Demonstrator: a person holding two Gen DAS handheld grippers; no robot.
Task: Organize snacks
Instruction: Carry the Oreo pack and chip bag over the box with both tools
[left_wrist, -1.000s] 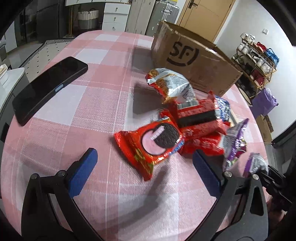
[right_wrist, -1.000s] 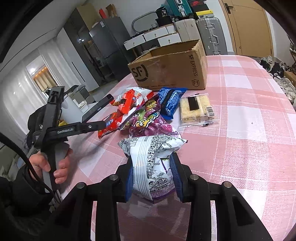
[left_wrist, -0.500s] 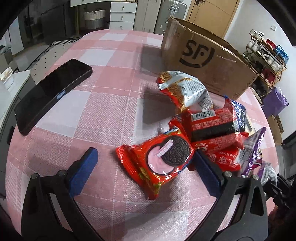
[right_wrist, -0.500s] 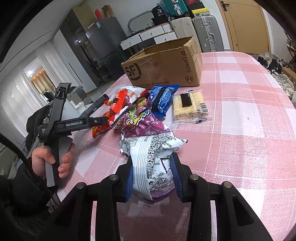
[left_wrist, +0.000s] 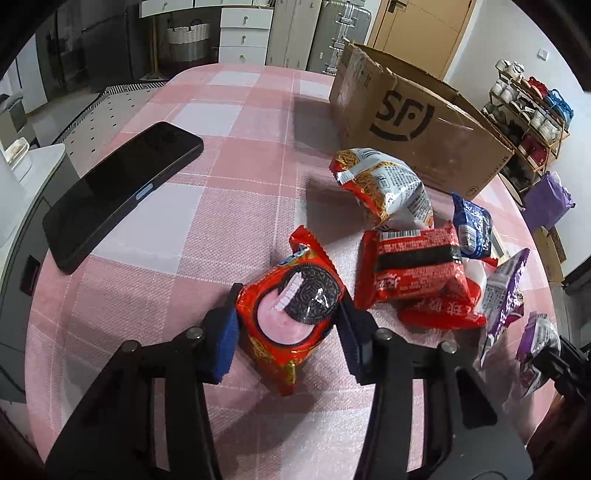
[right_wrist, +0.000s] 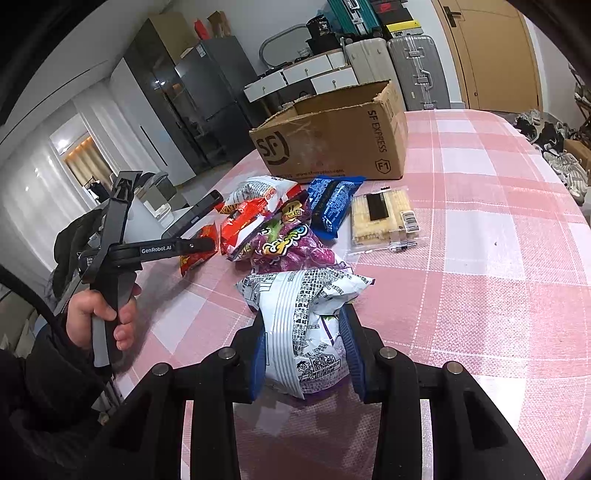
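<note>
The left gripper has its pads clamped on the red Oreo pack at the pile's near edge, probably so it lifts clear of its neighbours. Over on the right, the right gripper is pinched around the white-and-purple snack bag, held just off the pile (both presumably headed for the open cardboard box at the table's far end).

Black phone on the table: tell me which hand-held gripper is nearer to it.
Left. The left hand-held gripper, shut on the Oreo pack, sits near the phone; the right hand-held gripper holds the white bag beyond the snack pile.
</note>
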